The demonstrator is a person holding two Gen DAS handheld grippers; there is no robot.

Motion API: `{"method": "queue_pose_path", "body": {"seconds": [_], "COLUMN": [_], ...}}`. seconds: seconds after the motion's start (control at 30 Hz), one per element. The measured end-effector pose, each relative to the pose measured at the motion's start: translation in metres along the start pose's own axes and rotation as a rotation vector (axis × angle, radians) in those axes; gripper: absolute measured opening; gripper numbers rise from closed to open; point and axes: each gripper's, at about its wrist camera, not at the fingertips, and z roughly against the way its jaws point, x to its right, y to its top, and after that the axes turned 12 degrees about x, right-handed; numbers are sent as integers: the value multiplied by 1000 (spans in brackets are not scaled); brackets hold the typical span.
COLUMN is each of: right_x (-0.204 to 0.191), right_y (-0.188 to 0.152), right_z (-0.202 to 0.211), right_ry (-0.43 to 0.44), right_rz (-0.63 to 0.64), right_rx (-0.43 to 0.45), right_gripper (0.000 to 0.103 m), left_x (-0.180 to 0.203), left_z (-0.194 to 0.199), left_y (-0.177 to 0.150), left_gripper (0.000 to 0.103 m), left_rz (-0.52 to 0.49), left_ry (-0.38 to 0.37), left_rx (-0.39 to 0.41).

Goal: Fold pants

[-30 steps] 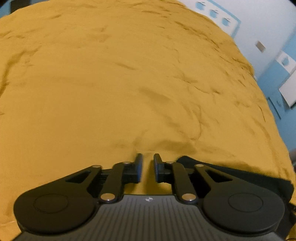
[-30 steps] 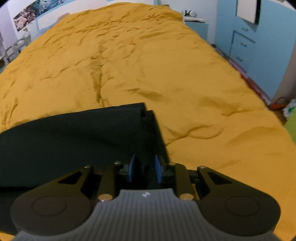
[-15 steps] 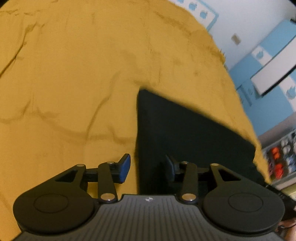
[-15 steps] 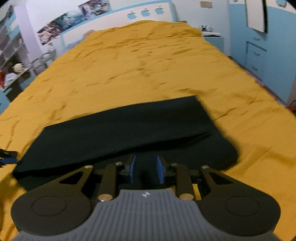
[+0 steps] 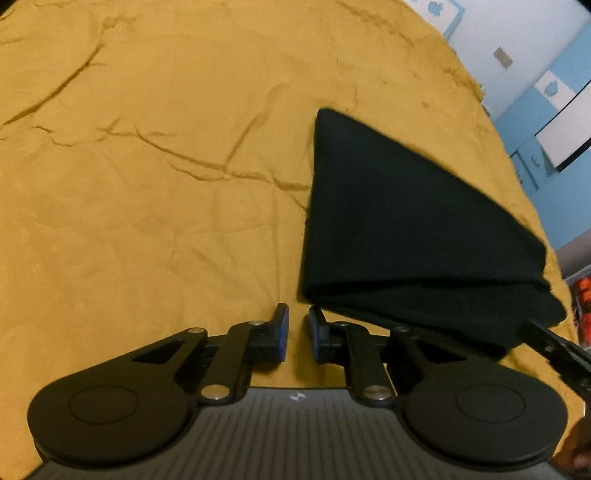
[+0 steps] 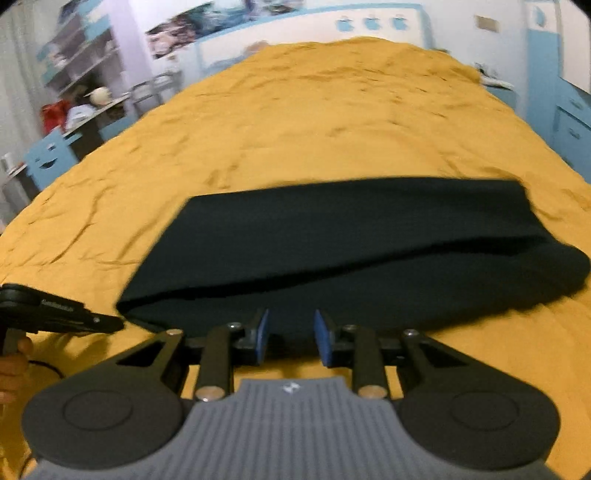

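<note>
Matt black cloth pants [image 5: 399, 221]

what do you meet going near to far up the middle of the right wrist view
right gripper → folded black pants → yellow bedspread → white headboard with blue apple shapes

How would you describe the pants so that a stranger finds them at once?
Look at the big bed with the mustard-yellow cover. Near its front edge lie the pants, folded into a long flat bundle. They are the only black cloth on the yellow.
</note>
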Motion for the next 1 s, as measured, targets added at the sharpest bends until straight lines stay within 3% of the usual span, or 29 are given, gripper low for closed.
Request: {"method": "queue_pose_path", "body": {"seconds": [0.1,0.2,0.33,0.5,0.67,0.83,0.97,1.0], "right_x": [-23,-34,-38,-31,-9,18,38,42], "right_y": [-3,-20,-49,-54,-29,-8,-4,-5], "right_z": [-12,-22,-29,-26,-1,7,12,12], "right_ry": [-10,-17,-37,-31,-26,-65,-89,-95], "right_rz": [59,75,95,72,-30,-71,-94,-101], "right_rx": [-14,-75,-98,-97,-25,45,64,62], "right_gripper": [21,9,8,7,9,19,20,21], "left_x": [6,6,2,-2,-9,-25,-27,-26], "left_z": [15,22,25,22,0,-46,-59,-60], "left_y": [-3,-3,0,8,27,29,20,19], "left_gripper": [18,18,20,46,56,56,56,49], "left_rz": [-11,5,37,110,168,338,367,366], "left_ry": [0,4,5,-34,-90,-152,-184,-189], "left_rx": [41,64,83,129,160,91,97,103]}}
